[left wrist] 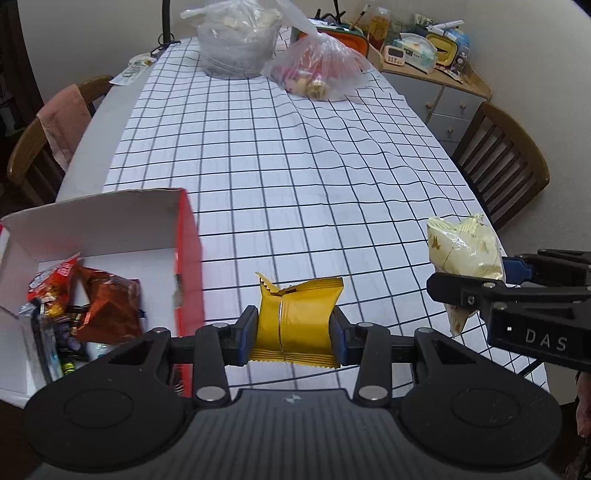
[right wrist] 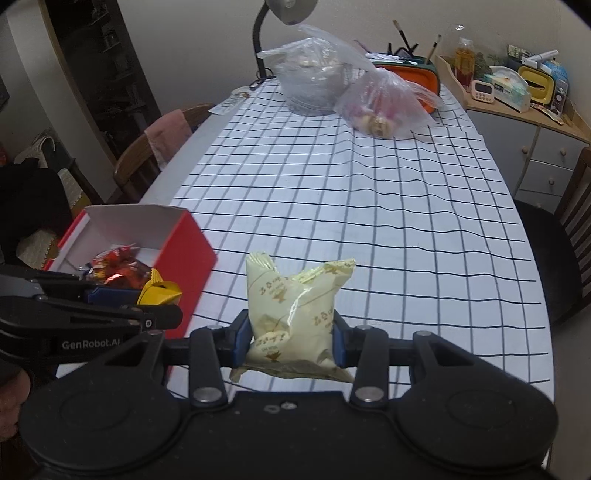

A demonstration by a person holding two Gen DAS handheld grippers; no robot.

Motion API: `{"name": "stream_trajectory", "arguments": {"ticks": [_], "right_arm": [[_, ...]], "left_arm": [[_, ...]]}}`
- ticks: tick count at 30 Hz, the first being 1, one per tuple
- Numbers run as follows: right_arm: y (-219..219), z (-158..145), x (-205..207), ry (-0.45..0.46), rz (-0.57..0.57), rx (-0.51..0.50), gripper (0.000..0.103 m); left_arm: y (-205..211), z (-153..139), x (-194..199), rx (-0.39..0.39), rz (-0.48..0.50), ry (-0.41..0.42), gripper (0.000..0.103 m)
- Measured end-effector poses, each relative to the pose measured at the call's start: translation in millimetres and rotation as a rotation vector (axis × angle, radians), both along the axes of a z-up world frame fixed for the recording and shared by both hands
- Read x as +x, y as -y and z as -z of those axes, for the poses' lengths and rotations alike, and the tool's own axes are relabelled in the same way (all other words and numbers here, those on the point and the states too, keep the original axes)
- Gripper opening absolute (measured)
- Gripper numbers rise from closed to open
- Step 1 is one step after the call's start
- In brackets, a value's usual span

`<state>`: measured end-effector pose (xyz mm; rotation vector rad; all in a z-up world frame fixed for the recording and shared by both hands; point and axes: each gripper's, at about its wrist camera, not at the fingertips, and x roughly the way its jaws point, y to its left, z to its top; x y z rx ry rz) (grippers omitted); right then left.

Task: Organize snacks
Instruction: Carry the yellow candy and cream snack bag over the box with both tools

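Snacks: two packets held off the table, one per gripper; more lie in the box.
Yellow packet point(left wrist: 295, 325): clamped between the blue pads of the left gripper point(left wrist: 293, 338), crimped top edge up, above the near edge of the cloth, just right of the box.
Left gripper state: clenched on the yellow packet, pads pressing both sides.
Cream packet point(right wrist: 295, 317): pinched in the right gripper point(right wrist: 291, 343), crumpled, printed with small brown figures, raised above the cloth.
Right gripper state: grasping the cream packet at its lower half.
Grippers, relation: side by side, apart; each shows at the edge of the other's view.
Box point(left wrist: 188, 258): red outside, white inside, open top, at the near left of the table; red and orange wrappers point(left wrist: 107, 302) and darker packets lie inside.
Cloth point(left wrist: 277, 155): white with a dark grid, rippled, covering most of the table.
Far end: two clear plastic bags point(left wrist: 317, 68), a lamp point(right wrist: 284, 11), an orange container point(right wrist: 413, 74).
Surroundings: wooden chairs point(left wrist: 506, 166) either side; cabinet point(right wrist: 535, 147) at the right with clutter on top.
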<state>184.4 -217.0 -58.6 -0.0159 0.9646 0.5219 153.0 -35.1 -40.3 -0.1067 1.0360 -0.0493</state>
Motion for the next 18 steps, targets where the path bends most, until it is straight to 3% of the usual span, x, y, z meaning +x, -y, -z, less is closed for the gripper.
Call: {"name": "stream_trajectory", "arguments": {"ticks": [18], "right_arm": [[-109, -13, -45, 0.019, -0.088, 0.004, 0.041]], "left_arm": [[-118, -20, -42, 0.019, -0.067, 0.045, 0.04]]}}
